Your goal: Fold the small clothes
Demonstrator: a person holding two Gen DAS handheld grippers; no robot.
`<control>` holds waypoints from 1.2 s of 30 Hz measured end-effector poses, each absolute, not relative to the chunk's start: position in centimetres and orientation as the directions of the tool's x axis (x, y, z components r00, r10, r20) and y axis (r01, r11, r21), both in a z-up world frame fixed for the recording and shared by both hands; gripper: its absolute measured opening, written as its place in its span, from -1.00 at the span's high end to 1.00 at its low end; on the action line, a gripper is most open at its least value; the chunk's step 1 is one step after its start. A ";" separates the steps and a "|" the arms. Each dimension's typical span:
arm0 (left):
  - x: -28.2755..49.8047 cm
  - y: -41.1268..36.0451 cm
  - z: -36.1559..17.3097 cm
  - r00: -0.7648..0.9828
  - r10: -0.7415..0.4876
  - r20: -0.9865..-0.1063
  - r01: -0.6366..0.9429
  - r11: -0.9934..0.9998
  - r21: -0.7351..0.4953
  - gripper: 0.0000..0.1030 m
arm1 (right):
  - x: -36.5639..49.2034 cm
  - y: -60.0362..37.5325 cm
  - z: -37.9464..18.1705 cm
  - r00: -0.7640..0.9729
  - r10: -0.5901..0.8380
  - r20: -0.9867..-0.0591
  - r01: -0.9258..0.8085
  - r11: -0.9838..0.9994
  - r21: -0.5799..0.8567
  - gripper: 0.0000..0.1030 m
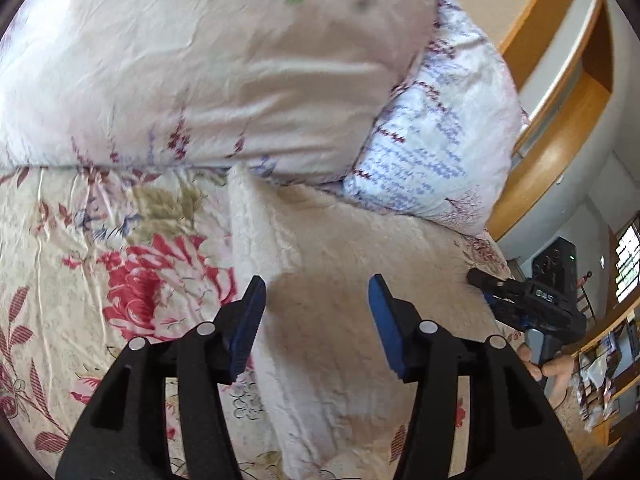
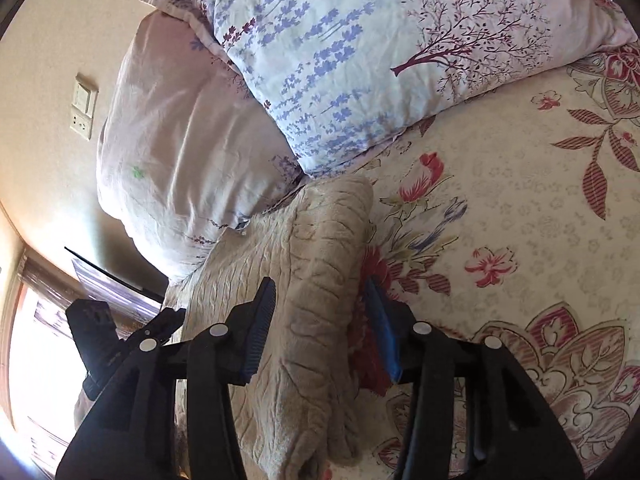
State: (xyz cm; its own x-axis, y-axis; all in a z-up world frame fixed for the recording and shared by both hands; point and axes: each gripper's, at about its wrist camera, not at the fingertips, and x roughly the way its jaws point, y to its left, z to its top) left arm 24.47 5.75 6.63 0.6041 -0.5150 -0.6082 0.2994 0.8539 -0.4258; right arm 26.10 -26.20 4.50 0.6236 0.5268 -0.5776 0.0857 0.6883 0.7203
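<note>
Left wrist view: plush cream garment, quilted, lay on floral bed; left gripper and right gripper hovered wide open, empty.

White lettering is showing on the side of the black right gripper in the left wrist view, but it is sitting upside down and too small to make out for certain. No other text, label or number is reading clearly in either view.
</note>
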 end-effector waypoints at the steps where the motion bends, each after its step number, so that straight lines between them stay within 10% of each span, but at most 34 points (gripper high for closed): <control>1: 24.0 5.1 7.1 0.604 -0.532 -0.593 0.332 0.845 -0.419 -0.15 | 26.4 -25.5 4.4 0.609 0.535 -0.585 0.065 0.702 0.709 0.74; 17: 22.8 -2.6 4.3 0.594 -0.380 -0.709 0.420 0.898 -0.130 -0.16 | 26.8 -24.5 3.0 0.590 0.242 -0.770 0.194 0.884 0.426 0.57; 25: 19.4 2.6 6.2 0.688 -0.302 -0.660 0.284 0.949 -0.138 -0.23 | 20.9 -20.9 8.8 0.730 0.229 -0.644 -0.018 0.948 0.317 0.37; 36: 20.5 4.3 2.1 0.592 -0.275 -0.757 0.211 0.960 -0.184 -0.46 | 21.5 -17.4 5.4 0.617 0.137 -0.775 -0.026 0.988 0.154 0.23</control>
State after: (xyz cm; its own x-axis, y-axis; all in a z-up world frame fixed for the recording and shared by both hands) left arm 20.45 4.34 2.09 0.5922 -0.2749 -0.7575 0.2107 0.9601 -0.1838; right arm 21.51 -17.37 5.39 0.6172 0.1374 -0.7748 -0.0260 0.9877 0.1544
